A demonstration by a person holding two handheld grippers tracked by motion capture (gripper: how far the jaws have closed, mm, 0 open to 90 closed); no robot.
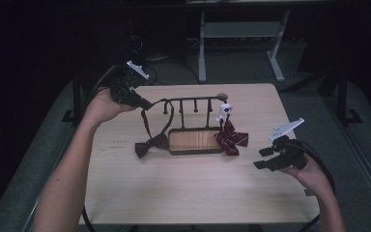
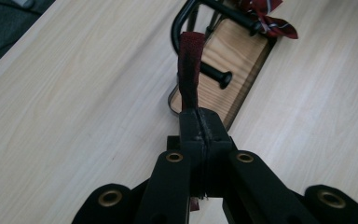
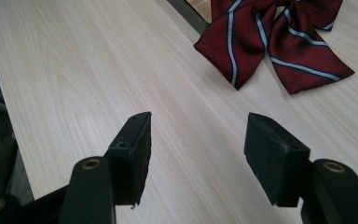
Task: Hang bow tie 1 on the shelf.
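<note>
Left gripper (image 2: 200, 126) pinching dark bow tie's strap (image 2: 191, 65), drawing it toward rack (image 1: 193, 101) hook. Right gripper (image 3: 198, 154) spread, idle near striped bow tie (image 3: 270, 42). Next: loop strap over peg (image 2: 216, 75).

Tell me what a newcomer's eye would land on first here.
First, the black peg rack on its wooden base mid-table, a striped red bow tie hanging at its right end. Next, the left gripper, shut on the strap of a dark bow tie at the rack's left. The right gripper hovers open, empty.
</note>
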